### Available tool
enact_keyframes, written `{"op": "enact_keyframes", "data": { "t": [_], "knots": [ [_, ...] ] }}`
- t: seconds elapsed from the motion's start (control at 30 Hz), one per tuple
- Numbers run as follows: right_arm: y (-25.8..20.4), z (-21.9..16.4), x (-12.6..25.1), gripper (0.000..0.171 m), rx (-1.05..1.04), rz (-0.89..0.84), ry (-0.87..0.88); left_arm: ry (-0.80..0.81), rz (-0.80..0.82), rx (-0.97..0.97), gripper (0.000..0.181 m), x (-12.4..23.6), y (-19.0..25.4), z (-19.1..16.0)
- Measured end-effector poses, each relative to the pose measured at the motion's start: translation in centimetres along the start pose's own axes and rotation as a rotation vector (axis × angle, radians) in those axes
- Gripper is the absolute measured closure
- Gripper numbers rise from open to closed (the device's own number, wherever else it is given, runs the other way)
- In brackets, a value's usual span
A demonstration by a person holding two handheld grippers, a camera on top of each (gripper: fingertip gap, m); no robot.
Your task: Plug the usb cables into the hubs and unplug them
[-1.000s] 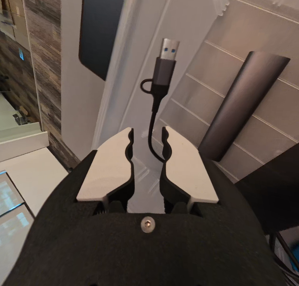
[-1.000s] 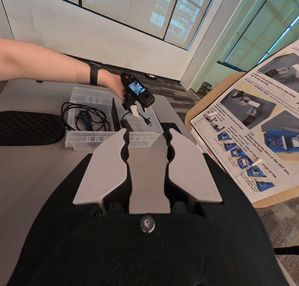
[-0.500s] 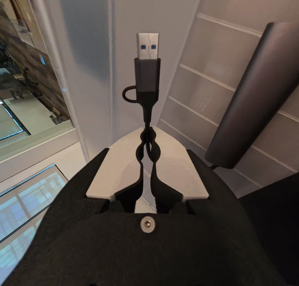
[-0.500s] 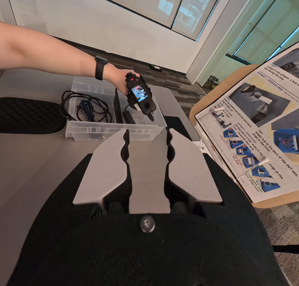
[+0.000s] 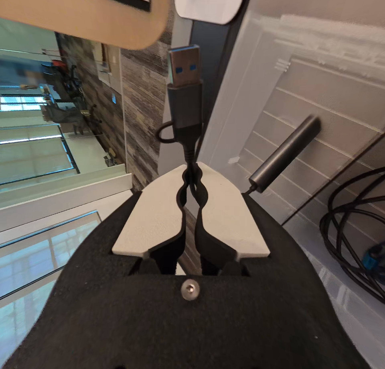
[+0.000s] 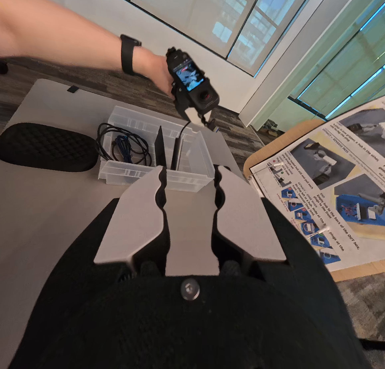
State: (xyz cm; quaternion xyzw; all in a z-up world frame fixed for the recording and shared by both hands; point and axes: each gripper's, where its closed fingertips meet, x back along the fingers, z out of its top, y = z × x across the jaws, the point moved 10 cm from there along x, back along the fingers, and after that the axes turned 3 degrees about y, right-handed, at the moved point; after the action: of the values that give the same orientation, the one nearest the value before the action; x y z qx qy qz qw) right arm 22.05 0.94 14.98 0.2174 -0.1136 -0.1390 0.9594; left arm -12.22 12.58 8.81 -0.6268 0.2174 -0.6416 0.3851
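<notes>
Left wrist view: left tool (image 5: 192,172) clamped on thin black cable just behind USB plug (image 5: 185,87); plug juts past fingertips, metal end forward, raised above clear plastic bin (image 5: 312,100). Grey hub (image 5: 284,157) lies in bin compartment, right of plug, apart from it. Coiled black cables (image 5: 354,244) in neighbouring compartment. Right wrist view: right tool (image 6: 190,175) empty, jaws spread, hovering over grey table (image 6: 52,213) near bin (image 6: 187,181). Printed instruction sheet (image 6: 325,181) on right.
</notes>
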Motion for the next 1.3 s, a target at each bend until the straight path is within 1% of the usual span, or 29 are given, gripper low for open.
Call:
{"op": "enact_keyframes", "data": {
  "t": [0.23, 0.33, 0.4, 0.5, 0.6, 0.7, 0.83, 0.97, 1.03, 1.2, 1.23, 1.3],
  "knots": [
    [-1.1, 0.6, -0.4, 0.126, 0.008, 0.055, 0.039, -0.018, 0.143, -0.082, 0.179, 9.3, -3.6, 3.8],
    [-1.4, 0.5, -1.3, 0.126, -0.002, 0.072, 0.057, -0.008, 0.155, -0.088, 0.179, 12.8, -4.8, 6.0],
    [-1.5, 0.6, -1.9, 0.126, -0.031, 0.075, 0.125, 0.031, 0.141, -0.083, 0.179, 14.7, -5.1, 7.7],
    [-0.9, 1.0, -2.2, 0.126, -0.146, 0.025, 0.296, 0.117, 0.105, -0.084, 0.179, 16.7, -4.5, 10.5],
    [0.3, 0.6, -1.7, 0.126, -0.304, -0.058, 0.416, 0.210, 0.041, -0.077, 0.179, 17.8, -2.7, 13.3],
    [1.3, 0.1, -1.1, 0.126, -0.417, -0.084, 0.434, 0.266, 0.011, -0.098, 0.179, 18.1, -0.5, 15.9],
    [2.0, -0.4, -0.6, 0.126, -0.457, -0.150, 0.437, 0.292, -0.014, -0.131, 0.179, 17.6, 1.9, 18.4],
    [2.3, -0.8, -0.7, 0.128, -0.510, -0.106, 0.438, 0.294, -0.044, -0.150, 0.179, 16.7, 3.1, 19.7],
    [2.5, -1.0, -0.8, 0.128, -0.480, -0.079, 0.405, 0.287, -0.037, -0.152, 0.179, 16.3, 3.0, 19.9],
    [2.6, -2.5, -1.4, 0.126, -0.404, 0.059, 0.209, 0.310, 0.003, -0.116, 0.179, 17.2, 1.0, 19.7],
    [2.6, -3.0, -1.9, 0.126, -0.417, 0.067, 0.154, 0.317, 0.010, -0.110, 0.179, 17.7, 0.6, 19.7],
    [2.8, -4.0, -3.0, 0.126, -0.472, 0.016, 0.079, 0.336, 0.021, -0.099, 0.179, 18.7, -0.2, 19.7]
  ]
}}
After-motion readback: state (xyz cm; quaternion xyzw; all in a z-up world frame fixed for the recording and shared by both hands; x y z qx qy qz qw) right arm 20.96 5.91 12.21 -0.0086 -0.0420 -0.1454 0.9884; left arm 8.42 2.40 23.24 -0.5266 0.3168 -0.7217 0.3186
